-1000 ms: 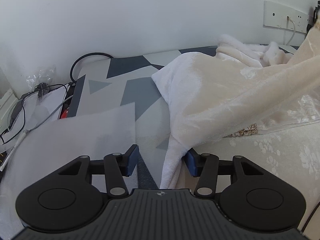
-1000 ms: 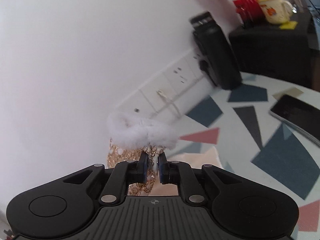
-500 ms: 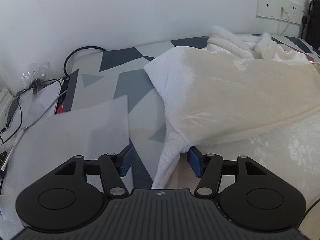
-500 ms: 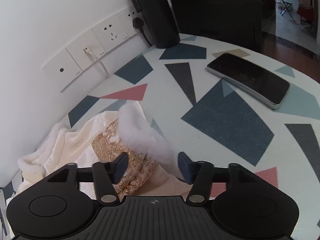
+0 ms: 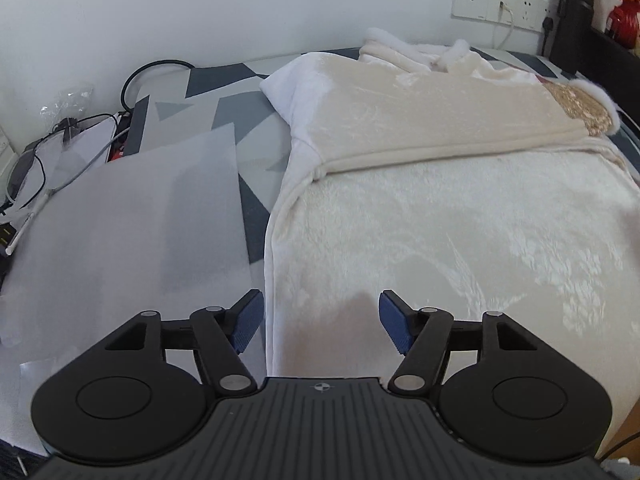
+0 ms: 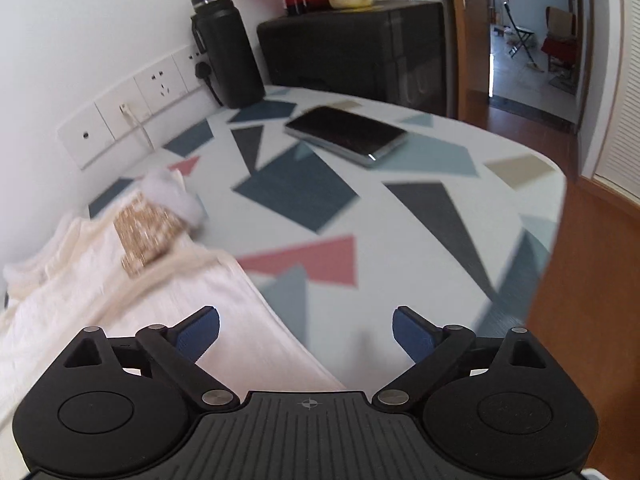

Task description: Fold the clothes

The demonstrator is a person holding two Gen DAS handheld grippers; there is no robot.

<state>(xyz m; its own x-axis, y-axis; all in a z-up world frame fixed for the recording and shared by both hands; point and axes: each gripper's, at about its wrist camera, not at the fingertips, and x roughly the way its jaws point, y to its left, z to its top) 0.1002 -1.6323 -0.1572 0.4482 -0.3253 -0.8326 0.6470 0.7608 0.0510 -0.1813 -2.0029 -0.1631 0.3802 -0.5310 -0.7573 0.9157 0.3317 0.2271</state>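
Cream plush velvet garment with white fur trim and a gold sequin cuff (image 5: 420, 184) lies spread flat on the table with the grey, blue and pink geometric-print cloth (image 6: 320, 184), one sleeve folded across the upper body so the cuff (image 6: 144, 228) ends at the far right edge near the wall. Fabric looks thick, soft and floppy, probably fairly heavy for clothing, pile likely a bit slippery; no stiffness, so it will sag between two hold points. Best holds judged: the rolled side seam or hem edge on the left, and the matching right edge, not the loose fur trim or sequins, which could snag. Left gripper (image 5: 322, 322) hovers over the near left edge of the garment, jaws opening, nothing pinched, cloth below them only. Right gripper (image 6: 306, 332) sits over the garment's right edge and bare table, jaws opening wide, nothing between them. Outward: translucent white plastic sheet (image 5: 132, 232) left of the garment, tangled cables (image 5: 52, 148) beyond it, black flask (image 6: 226, 48), dark tablet (image 6: 348, 134), wall sockets (image 6: 132, 108), black cabinet (image 6: 356, 44).
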